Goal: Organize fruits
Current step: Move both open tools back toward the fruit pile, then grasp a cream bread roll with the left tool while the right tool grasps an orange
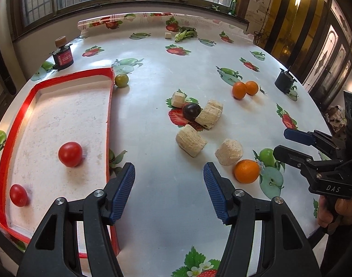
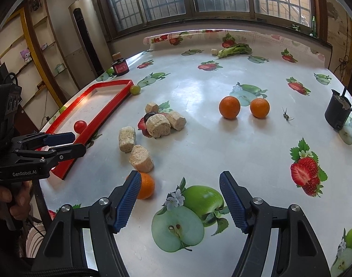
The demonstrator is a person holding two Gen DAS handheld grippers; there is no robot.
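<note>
A red-rimmed tray (image 1: 109,106) lies at the table's left and holds two red tomatoes (image 1: 70,154) (image 1: 18,195); it also shows in the right wrist view (image 2: 106,113). A green tomato (image 1: 121,80) sits just past the tray's far corner. A dark plum (image 1: 191,110) lies among beige corn-cob pieces (image 1: 191,140). Two oranges (image 1: 239,90) (image 1: 251,87) sit far right; a third orange (image 1: 247,171) lies near, also in the right wrist view (image 2: 145,185). My left gripper (image 1: 169,176) is open and empty beside the tray. My right gripper (image 2: 178,185) is open and empty, the orange just left of it.
A small red-labelled jar (image 1: 63,57) stands behind the tray. A black pot (image 2: 337,113) stands at the right edge. Leafy greens (image 2: 233,50) lie at the far side. A dried stem (image 2: 286,115) lies by the oranges. The tablecloth has printed fruit pictures.
</note>
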